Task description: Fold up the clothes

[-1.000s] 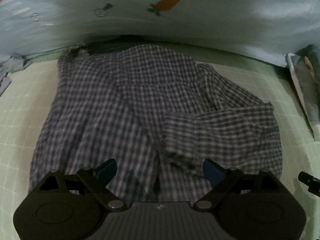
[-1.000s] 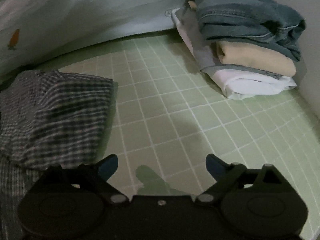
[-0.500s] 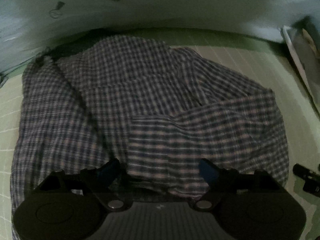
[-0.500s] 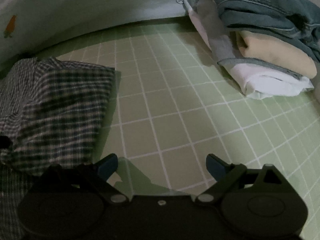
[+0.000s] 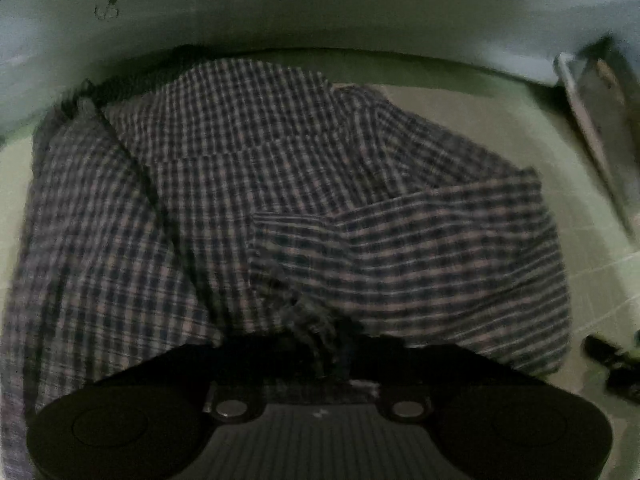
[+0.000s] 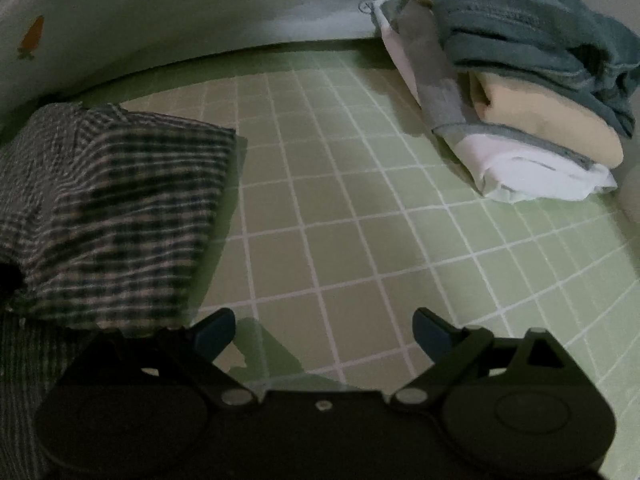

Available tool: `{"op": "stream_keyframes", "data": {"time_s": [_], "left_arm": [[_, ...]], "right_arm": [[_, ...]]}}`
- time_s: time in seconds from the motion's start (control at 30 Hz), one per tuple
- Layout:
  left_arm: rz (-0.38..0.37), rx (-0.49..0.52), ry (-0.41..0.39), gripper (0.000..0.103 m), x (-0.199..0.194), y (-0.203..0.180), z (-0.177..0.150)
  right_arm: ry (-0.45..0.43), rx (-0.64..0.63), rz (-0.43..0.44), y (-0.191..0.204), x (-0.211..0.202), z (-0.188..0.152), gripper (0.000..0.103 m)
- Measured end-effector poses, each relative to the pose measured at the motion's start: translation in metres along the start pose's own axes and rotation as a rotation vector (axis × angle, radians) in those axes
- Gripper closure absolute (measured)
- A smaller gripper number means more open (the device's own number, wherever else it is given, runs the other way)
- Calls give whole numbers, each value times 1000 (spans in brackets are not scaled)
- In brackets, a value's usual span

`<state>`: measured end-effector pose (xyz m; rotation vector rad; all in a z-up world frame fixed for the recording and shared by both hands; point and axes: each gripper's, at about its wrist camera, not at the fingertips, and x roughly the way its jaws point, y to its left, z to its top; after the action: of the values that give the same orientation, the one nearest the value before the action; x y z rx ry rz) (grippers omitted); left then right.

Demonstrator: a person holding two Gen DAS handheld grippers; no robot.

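Note:
A dark checked shirt [image 5: 280, 184] lies spread on the green grid mat, one part folded over at the right. My left gripper [image 5: 320, 344] is pressed into the shirt's near edge; its fingertips are hidden under bunched cloth, which looks pinched between them. In the right wrist view the same shirt [image 6: 112, 208] lies at the left. My right gripper [image 6: 322, 330] is open and empty above the bare mat, just right of the shirt's edge.
A stack of folded clothes [image 6: 520, 92], blue-grey on cream on white, sits at the back right of the mat [image 6: 360, 220]. A pale sheet with carrot prints [image 5: 320, 8] rises behind. The right gripper's dark tip [image 5: 612, 356] shows at the left view's right edge.
My left gripper moved forward onto the shirt's near edge and its fingers closed into the cloth, hiding the blue tips. The right gripper drifted slightly and stayed open.

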<state>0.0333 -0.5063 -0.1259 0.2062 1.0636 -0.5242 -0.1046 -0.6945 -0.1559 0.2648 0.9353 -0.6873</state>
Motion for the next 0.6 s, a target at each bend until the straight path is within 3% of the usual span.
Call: {"op": "stream_keyframes", "data": {"time_s": [0.13,0.33,0.6], "left_arm": [[-47,-68,-68,91,-22,11,2],[-41,-134,-232,91,-78,47,14],[50,-373,-436,91,-137,169,30]], "right_arm": [[-34,-75,-34,12,-10,-2,7],[-49,-116,-27,31,-20,2,7],[-51,-223,-31,74,-35,-1,7]]}}
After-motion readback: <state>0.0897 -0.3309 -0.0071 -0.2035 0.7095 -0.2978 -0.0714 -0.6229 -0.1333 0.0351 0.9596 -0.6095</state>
